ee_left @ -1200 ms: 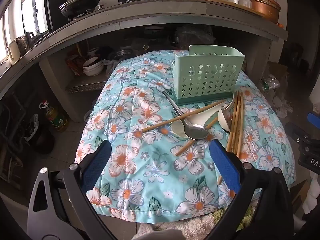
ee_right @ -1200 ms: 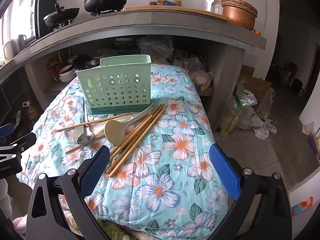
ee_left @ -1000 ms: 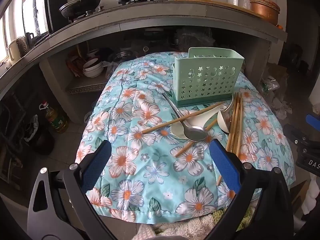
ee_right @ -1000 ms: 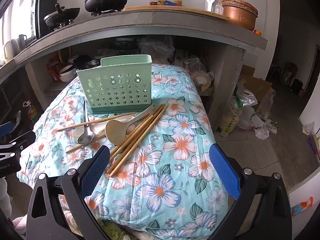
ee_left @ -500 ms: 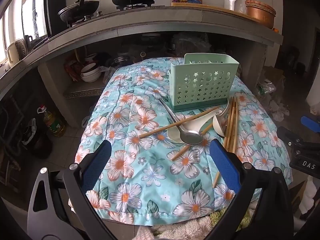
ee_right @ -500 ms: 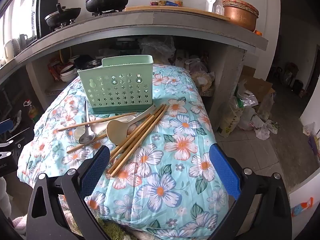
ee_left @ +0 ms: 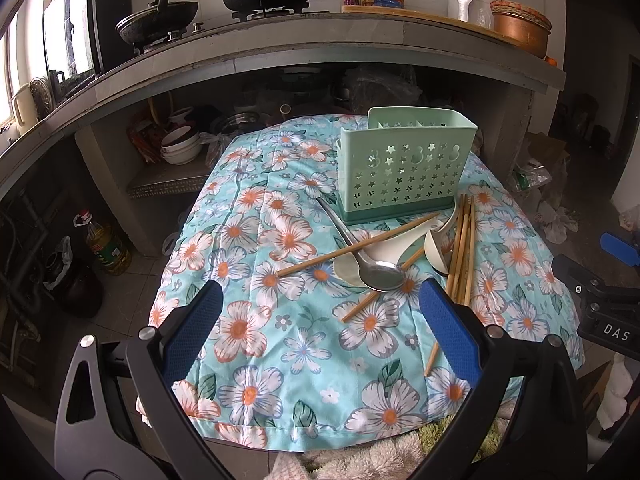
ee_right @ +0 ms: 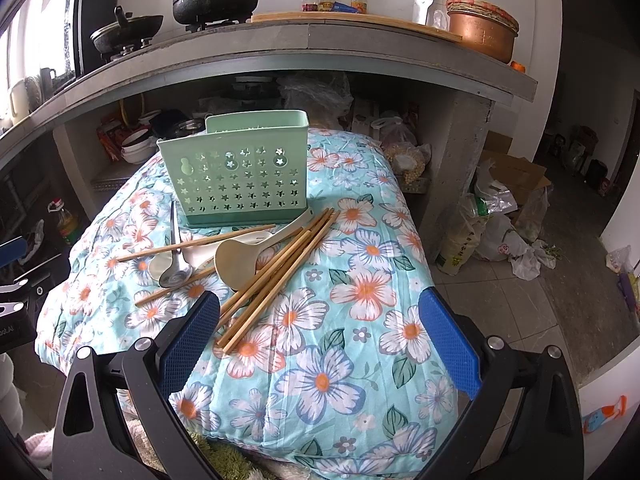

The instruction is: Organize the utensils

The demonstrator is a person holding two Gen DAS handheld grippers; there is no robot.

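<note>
A mint green utensil holder (ee_left: 404, 174) (ee_right: 240, 178) stands upright at the far side of a table under a floral cloth (ee_left: 280, 340) (ee_right: 340, 320). In front of it lie a metal spoon (ee_left: 378, 276) (ee_right: 174, 268), two cream plastic spoons (ee_left: 434, 250) (ee_right: 236, 258) and several wooden chopsticks (ee_left: 462, 248) (ee_right: 276, 276), all in a loose pile. My left gripper (ee_left: 320, 328) is open and empty, above the near edge, short of the pile. My right gripper (ee_right: 318, 332) is open and empty, near the chopsticks' front ends.
A concrete counter (ee_left: 280, 44) with pots, bottles and a copper bowl (ee_right: 480, 36) overhangs the back. Bowls (ee_left: 180, 146) and bags sit under it. An oil bottle (ee_left: 106, 248) stands on the floor at left. Bags and a box (ee_right: 504, 200) lie at right.
Both views have drawn back and risen slightly, so the table looks a little farther off. The utensils and holder have not moved. Both grippers stay open.
</note>
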